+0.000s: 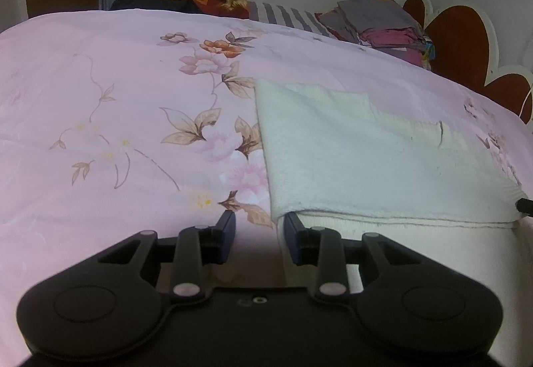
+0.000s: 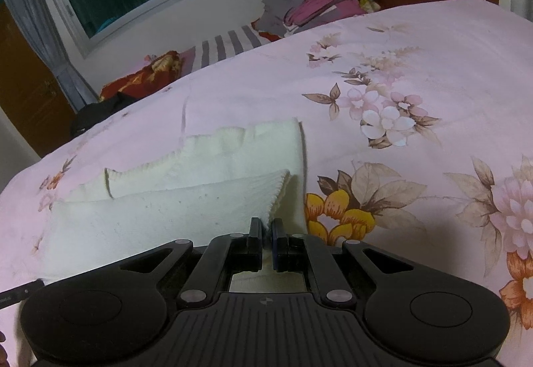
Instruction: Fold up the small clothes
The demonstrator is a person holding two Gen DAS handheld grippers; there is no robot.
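1. Your cream-white knitted garment (image 1: pixel 383 150) lies partly folded on the bed under a pink floral quilt (image 1: pixel 116 84), with its upper layer turned over the lower one
2. Your right gripper (image 2: pixel 266 230) has its jaws closed on the hemmed corner of that upper layer, which rises into the pinch
3. Your left gripper (image 1: pixel 258 222) has its jaws parted, one on the quilt, the other at the near corner of the garment; nothing is clamped between them
4. The step in hand appears to be a fold across the garment, led by your right hand
5. The next move calls for your left jaws to close on the near corner, so both corners travel together and the edges land square
6. A pile of grey and pink folded clothes (image 2: pixel 316 4) sits well apart near the headboard
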